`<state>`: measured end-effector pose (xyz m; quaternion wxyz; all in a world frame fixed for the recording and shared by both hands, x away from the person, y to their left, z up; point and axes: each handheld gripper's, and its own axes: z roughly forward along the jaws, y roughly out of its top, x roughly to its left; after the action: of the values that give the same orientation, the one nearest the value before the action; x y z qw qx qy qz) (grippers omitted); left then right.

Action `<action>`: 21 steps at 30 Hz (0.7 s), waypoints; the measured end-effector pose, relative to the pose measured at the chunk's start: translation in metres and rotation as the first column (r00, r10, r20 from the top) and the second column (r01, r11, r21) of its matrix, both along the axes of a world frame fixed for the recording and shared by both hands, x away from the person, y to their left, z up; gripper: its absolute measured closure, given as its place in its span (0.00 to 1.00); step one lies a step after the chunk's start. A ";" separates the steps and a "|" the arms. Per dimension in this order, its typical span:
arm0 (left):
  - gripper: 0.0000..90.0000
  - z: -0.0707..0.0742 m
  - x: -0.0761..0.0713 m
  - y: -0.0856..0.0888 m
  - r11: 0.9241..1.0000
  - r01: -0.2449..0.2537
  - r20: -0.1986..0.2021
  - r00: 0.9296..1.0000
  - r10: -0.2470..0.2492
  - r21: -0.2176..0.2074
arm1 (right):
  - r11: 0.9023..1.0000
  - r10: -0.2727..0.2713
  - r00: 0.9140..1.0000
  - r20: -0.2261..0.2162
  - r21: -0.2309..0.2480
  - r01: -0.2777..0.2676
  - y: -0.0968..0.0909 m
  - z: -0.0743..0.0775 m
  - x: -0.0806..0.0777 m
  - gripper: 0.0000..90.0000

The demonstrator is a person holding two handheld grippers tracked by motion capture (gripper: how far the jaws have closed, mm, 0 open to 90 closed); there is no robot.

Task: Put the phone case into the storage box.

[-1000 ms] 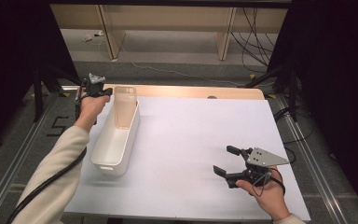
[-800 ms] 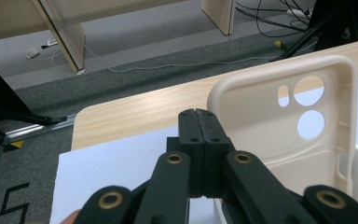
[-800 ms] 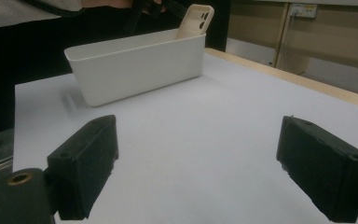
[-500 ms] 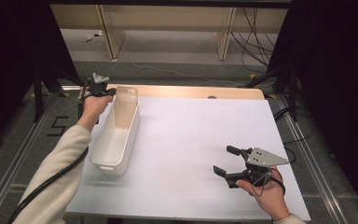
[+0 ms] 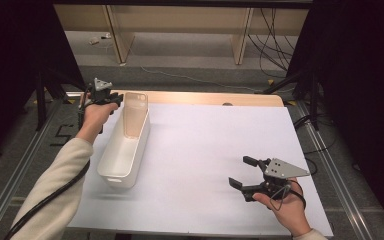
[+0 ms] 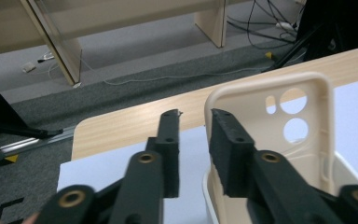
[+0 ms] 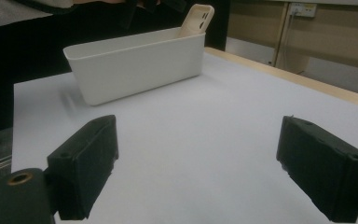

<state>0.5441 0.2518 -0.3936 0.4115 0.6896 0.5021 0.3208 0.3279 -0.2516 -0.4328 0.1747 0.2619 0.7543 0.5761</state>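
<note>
Work in hand: a beige phone case [image 5: 134, 116] stands on end in the far end of a white bin [image 5: 125, 150], leaning on the bin's end wall, camera cut-outs uppermost.
Left tool [image 5: 109, 96]: at the far left corner of the counter [image 5: 205, 150], just beside the case's top edge. In the left gripper view its jaws have just been opening and now stand narrowly apart, with a gap of bare counter between them; the right-hand pad [image 6: 226, 140] lies at the case's [image 6: 279, 135] rim, but I cannot tell whether it touches it. Nothing is gripped.
Key relation: seen from above, the case lies at about 3 o'clock from the left tool, right next to it. Its long axis runs upright with a slight backward tilt; the bin's long axis runs from 12 to 6 o'clock.
Nearer hand: the left, by far.
Right tool [image 5: 245, 175]: at the near right of the counter, jaws wide, empty, well apart from the bin.
From the right tool: bin [image 7: 135, 63] and case [image 7: 196, 18] sit at about 11 o'clock, far across the white surface.
Judgement: the case looks released into the bin; the left tool's likely next move is to draw clear.
</note>
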 end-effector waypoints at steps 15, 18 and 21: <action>0.36 0.013 -0.023 -0.004 1.000 0.019 0.008 1.000 -0.019 -0.021 | 1.000 0.003 1.000 0.004 -0.005 -0.003 0.000 0.001 0.000 0.15; 0.31 0.016 -0.026 -0.006 1.000 0.019 0.022 1.000 -0.019 -0.015 | 1.000 0.003 1.000 0.004 -0.006 -0.003 0.000 0.001 0.000 0.15; 0.29 0.017 -0.028 -0.007 0.999 0.032 0.026 0.999 -0.032 -0.010 | 1.000 0.010 1.000 0.004 -0.002 -0.010 -0.001 0.001 0.001 0.15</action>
<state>0.5158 0.2449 -0.3768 0.4266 0.6913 0.4873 0.3203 0.3285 -0.2522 -0.4319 0.1737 0.2567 0.7558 0.5769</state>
